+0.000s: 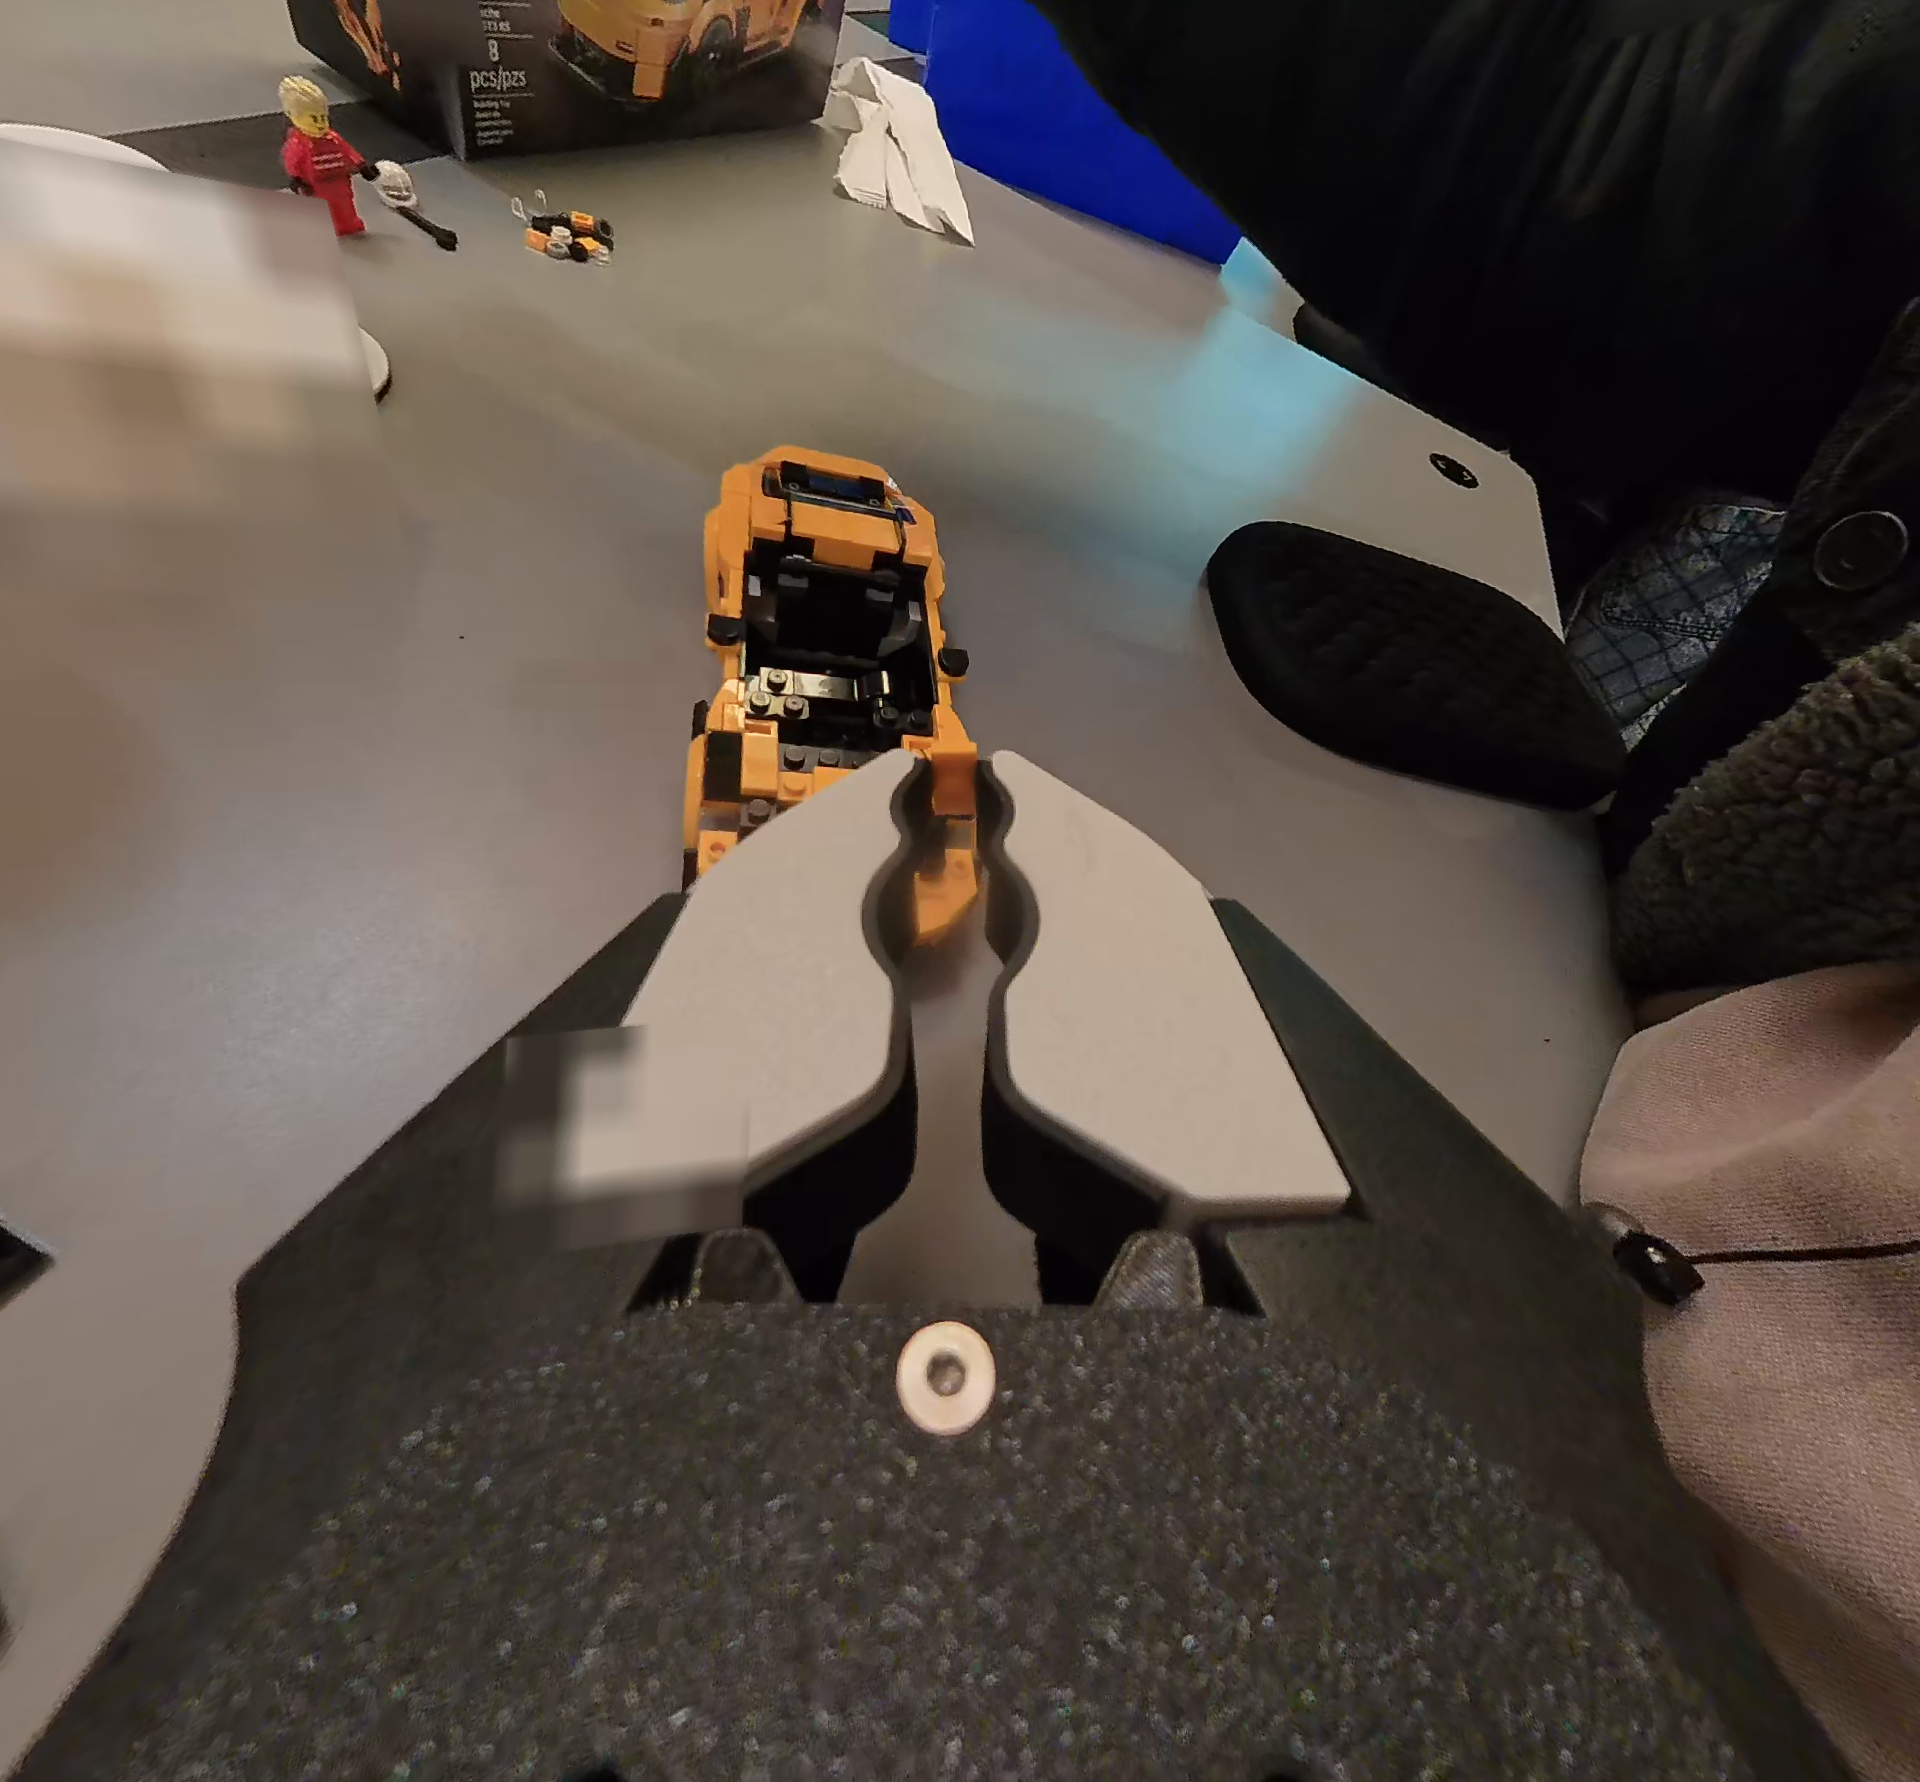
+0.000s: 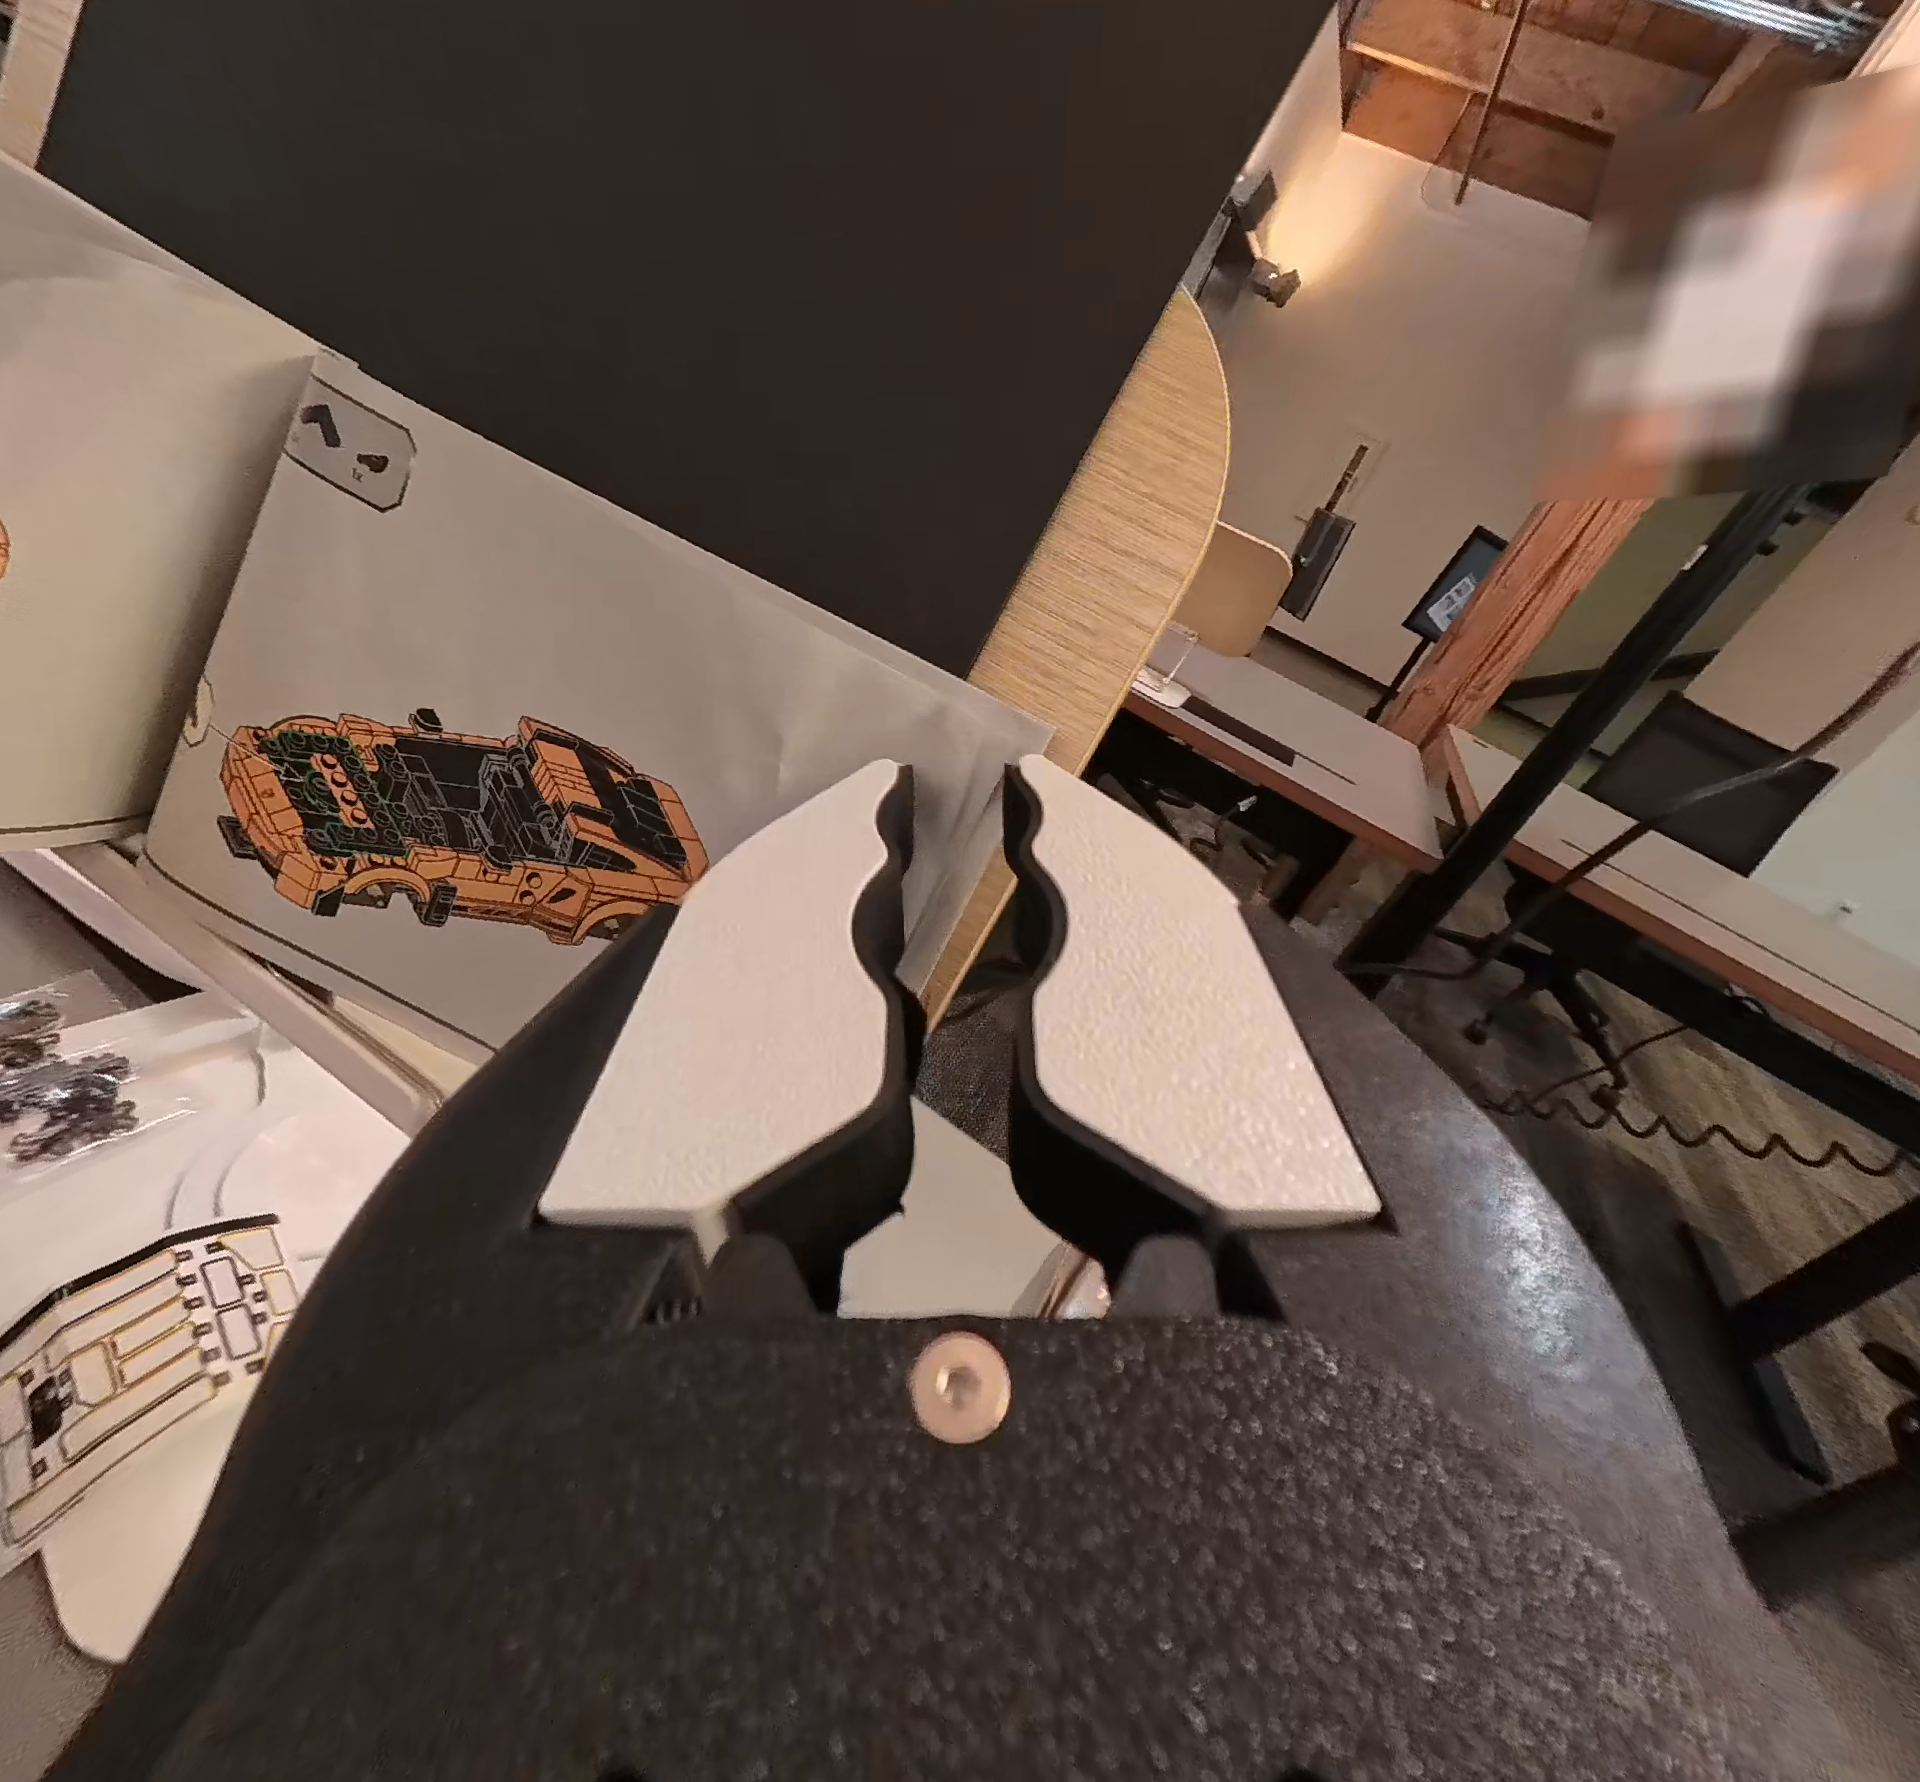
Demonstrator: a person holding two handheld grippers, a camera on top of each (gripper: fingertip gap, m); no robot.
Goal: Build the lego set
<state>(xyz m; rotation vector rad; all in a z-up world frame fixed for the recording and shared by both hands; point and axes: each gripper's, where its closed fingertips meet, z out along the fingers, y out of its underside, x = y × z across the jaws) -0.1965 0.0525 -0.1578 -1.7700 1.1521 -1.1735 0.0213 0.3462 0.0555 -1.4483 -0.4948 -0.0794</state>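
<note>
The orange and black lego car (image 1: 821, 589) stands on the grey table (image 1: 520, 693), roofless, its black cabin showing. My left gripper (image 1: 951, 771) is shut on the car's near right corner; an orange sloped part (image 1: 945, 891) shows between the fingers. My right gripper (image 2: 961, 782) is held up off the table, slightly open and empty, in front of the open instruction booklet (image 2: 468, 652) with its drawing of the car. The car does not show in the right wrist view.
At the back stand the set's box (image 1: 623, 18), a red minifigure (image 1: 327, 163), a small pile of loose parts (image 1: 569, 234) and crumpled white paper (image 1: 899, 143). A black pad (image 1: 1403, 652) lies right of the car. A sticker sheet (image 2: 135, 1348) and a bag of parts (image 2: 62, 1078) lie at the left. There is about 40 cm between the tips of the two grippers.
</note>
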